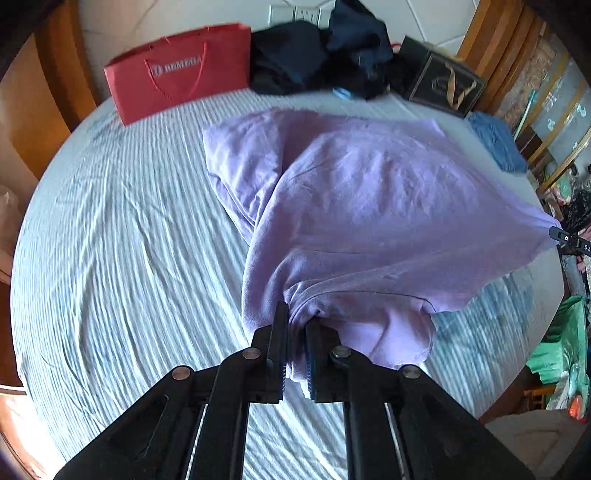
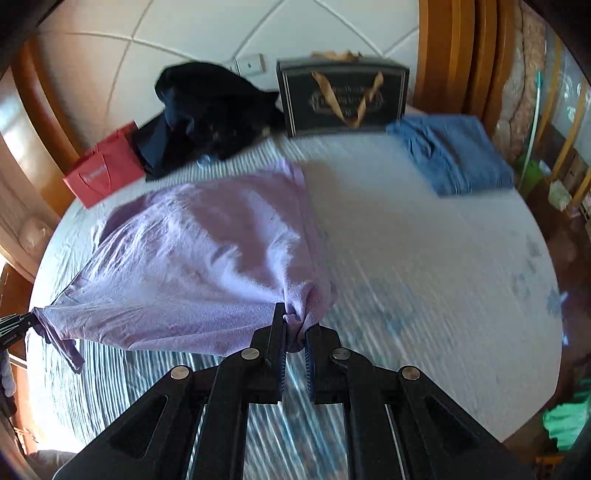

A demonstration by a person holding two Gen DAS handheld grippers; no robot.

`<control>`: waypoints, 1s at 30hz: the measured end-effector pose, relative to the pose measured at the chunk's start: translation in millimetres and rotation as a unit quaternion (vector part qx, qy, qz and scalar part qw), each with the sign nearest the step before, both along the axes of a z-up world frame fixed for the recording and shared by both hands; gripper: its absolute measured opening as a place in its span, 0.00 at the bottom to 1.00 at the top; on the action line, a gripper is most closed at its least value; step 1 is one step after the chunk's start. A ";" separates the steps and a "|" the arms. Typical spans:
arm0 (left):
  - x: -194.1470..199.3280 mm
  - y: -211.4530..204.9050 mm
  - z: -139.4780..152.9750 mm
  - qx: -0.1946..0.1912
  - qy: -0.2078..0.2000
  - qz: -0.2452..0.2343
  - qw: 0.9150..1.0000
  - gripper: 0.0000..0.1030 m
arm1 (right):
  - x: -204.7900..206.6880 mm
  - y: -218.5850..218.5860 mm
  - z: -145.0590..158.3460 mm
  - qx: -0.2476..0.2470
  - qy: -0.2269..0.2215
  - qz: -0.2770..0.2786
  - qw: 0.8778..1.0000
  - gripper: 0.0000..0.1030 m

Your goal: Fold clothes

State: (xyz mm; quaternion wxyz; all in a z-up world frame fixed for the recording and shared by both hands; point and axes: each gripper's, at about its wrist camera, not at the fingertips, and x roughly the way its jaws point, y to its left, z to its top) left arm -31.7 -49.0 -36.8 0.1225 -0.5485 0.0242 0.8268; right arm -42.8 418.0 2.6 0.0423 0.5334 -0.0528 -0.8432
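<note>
1. Stretched above the striped bed sheet (image 1: 110, 229), a lilac garment (image 1: 369, 206) hangs between two grippers, spread for folding.
2. Left gripper (image 1: 295, 332) and right gripper (image 2: 295, 328) each pinch a bunched corner, jaws nearly closed.

a red paper bag (image 1: 177, 85) with white lettering stands at the far left of the bed (image 1: 110, 240), which wears a pale striped sheet. a black gift bag (image 2: 341, 98) with gold ribbon handles stands at the far edge toward the right corner. behind them rises a white padded headboard (image 2: 184, 33) framed in wood.
</note>
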 end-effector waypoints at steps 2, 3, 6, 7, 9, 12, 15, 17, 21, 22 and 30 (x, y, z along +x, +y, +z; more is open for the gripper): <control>7.5 7.8 -28.5 -0.016 -0.045 -0.009 0.999 0.12 | 10.1 10.6 -27.4 0.001 -0.047 -0.005 0.999 0.16; 8.8 9.2 -28.9 -0.015 -0.048 -0.015 0.999 0.12 | 13.2 13.4 -35.0 0.011 -0.066 -0.006 0.998 0.26; 10.1 12.2 -9.7 -0.004 -0.025 -0.032 0.999 0.19 | 7.0 15.0 -27.5 0.045 -0.053 -0.004 0.998 0.43; 6.4 11.0 2.5 0.002 -0.006 -0.031 0.999 0.28 | 2.3 16.1 -19.4 0.050 -0.042 -0.003 0.998 0.44; -1.6 7.9 27.1 0.016 0.031 -0.027 0.999 0.48 | -7.2 18.4 -3.0 0.060 -0.020 0.000 0.998 0.45; -30.7 -2.0 55.1 0.030 0.072 -0.008 0.997 0.52 | -42.3 10.8 17.8 0.062 0.020 0.013 0.998 0.47; -80.0 -15.2 65.2 0.035 0.093 0.026 0.995 0.52 | -91.2 -6.0 20.7 0.052 0.044 0.030 0.997 0.47; -129.7 -25.5 51.0 0.035 0.085 0.051 0.994 0.53 | -127.2 -15.4 13.9 0.041 0.048 0.036 0.997 0.47; -203.8 -26.1 11.2 0.028 0.048 0.083 0.995 0.53 | -195.3 -31.6 -11.4 0.037 0.038 0.035 0.998 0.47; -220.2 -24.5 -0.5 0.024 0.037 0.089 0.995 0.53 | -210.5 -33.8 -19.0 0.030 0.031 0.032 0.999 0.47; -286.9 -14.1 -73.0 0.022 -0.032 0.109 0.993 0.53 | -286.3 -46.7 -64.6 0.025 -0.019 0.027 0.999 0.61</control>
